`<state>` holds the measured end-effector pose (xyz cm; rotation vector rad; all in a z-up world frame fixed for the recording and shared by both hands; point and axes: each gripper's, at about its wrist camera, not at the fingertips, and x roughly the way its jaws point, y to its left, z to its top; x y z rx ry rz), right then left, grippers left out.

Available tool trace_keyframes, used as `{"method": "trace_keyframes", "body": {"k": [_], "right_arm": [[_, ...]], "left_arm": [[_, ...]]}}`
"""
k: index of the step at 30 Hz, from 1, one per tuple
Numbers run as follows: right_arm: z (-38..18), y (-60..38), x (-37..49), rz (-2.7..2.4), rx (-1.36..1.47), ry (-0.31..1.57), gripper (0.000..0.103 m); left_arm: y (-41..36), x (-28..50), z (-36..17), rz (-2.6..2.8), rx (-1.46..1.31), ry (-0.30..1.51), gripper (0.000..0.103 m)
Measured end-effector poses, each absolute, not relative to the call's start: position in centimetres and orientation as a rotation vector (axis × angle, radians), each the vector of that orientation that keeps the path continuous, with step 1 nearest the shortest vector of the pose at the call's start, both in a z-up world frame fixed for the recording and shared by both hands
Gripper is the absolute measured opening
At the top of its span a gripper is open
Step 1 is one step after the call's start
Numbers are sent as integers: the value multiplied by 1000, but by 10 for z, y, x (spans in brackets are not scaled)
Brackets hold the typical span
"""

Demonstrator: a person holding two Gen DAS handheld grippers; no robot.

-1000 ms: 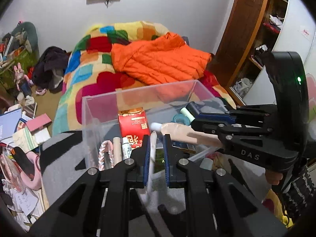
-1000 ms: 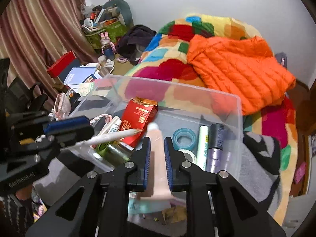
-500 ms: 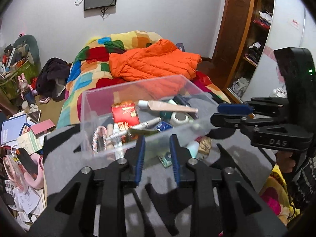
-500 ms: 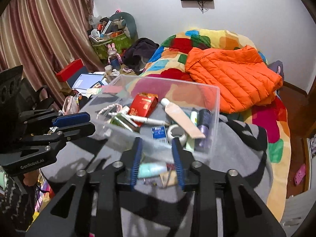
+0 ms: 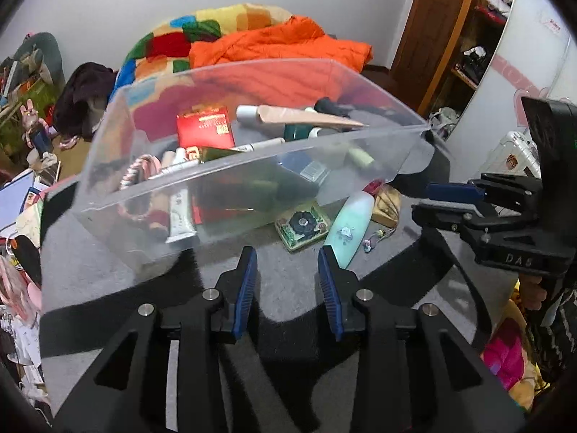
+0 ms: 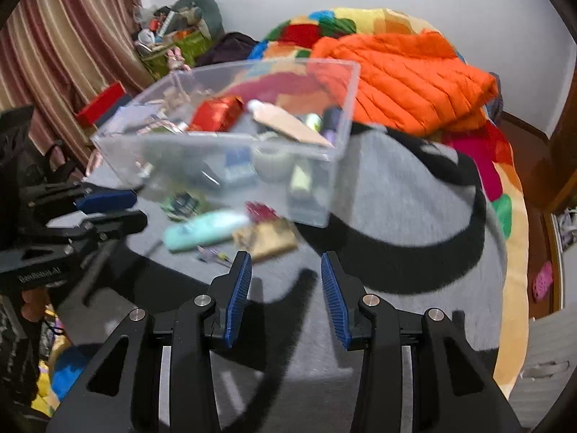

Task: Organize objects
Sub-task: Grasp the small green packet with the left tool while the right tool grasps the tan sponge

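Grey blanket (image 5: 288,288): clear bin (image 5: 252,166) full; both grippers' fingers (image 5: 249,281) empty, opening.

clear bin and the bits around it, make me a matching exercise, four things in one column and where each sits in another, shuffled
Things
1. red packet
2. mint green tube
3. orange puffer jacket
4. green patterned tin

Places
A. on the colourful bed behind the clear bin
B. on the grey blanket, next to the bin's near wall
C. inside the clear bin
D. on the grey blanket, right of the tin, nearer the right hand-held gripper

Pairs: 1-C, 2-D, 3-A, 4-B
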<state>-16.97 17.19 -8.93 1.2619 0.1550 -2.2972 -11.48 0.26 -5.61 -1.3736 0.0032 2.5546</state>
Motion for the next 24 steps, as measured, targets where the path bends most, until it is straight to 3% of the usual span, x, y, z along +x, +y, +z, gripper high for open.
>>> {"method": "trace_keyframes", "body": {"k": [2, 7, 24], "right_arm": [[-94, 175, -169, -2304, 1269, 165, 37], [-101, 173, -172, -2302, 1283, 206, 37], [-102, 140, -168, -2235, 1208, 280, 52]], "left_arm": [[6, -119, -57, 2555, -1378, -8, 47], [16, -130, -56, 2577, -1372, 3, 56], [-1, -149, -75, 2575, -1468, -255, 56]]}}
